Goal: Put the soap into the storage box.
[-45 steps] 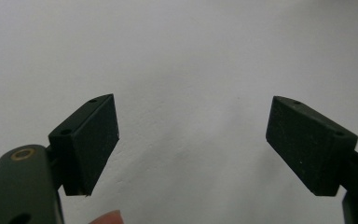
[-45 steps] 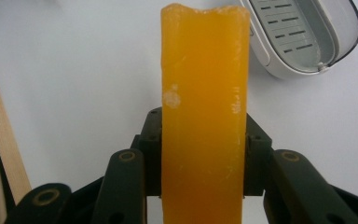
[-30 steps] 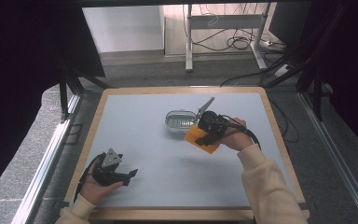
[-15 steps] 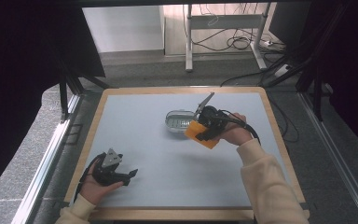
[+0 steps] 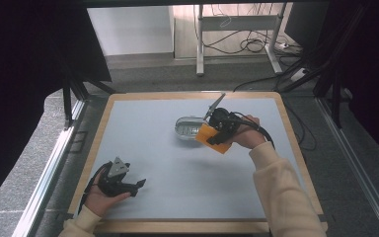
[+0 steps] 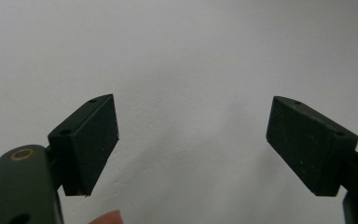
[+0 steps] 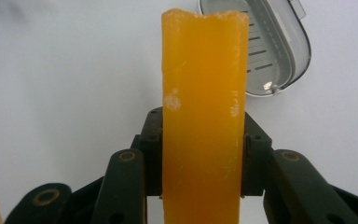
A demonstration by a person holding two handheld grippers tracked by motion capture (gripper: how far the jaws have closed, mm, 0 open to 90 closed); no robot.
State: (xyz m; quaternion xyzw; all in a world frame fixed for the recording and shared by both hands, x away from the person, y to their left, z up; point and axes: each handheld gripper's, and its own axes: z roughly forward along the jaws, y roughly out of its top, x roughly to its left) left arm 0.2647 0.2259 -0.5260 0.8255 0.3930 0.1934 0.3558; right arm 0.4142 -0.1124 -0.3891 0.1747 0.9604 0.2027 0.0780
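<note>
Desk (image 5: 143, 148): pale blue-grey top, light wood rim. Landmark = clear plastic soap dish (image 5: 188, 128), roughly mid-desk, slightly toward the far edge; slotted insert visible inside it (image 7: 265, 51).

Right hand-held gripper (image 5: 216, 134) sits just right of the soap dish, held by the person's right hand (image 5: 246, 136) in a cream sleeve. Its jaws pinch an orange soap bar (image 5: 212, 138) (image 7: 204, 116) on both flat sides; the bar stands on end between the pads, its far end reaching the near-right rim of the dish. Cannot tell if bar and dish touch.

Left hand-held gripper (image 5: 133, 184) (image 6: 193, 140) well apart from the dish, toward the near-left corner of the desk, resting on the surface in the person's left hand (image 5: 103, 195). Jaws spread wide, nothing between them, bare desk beyond.
</note>
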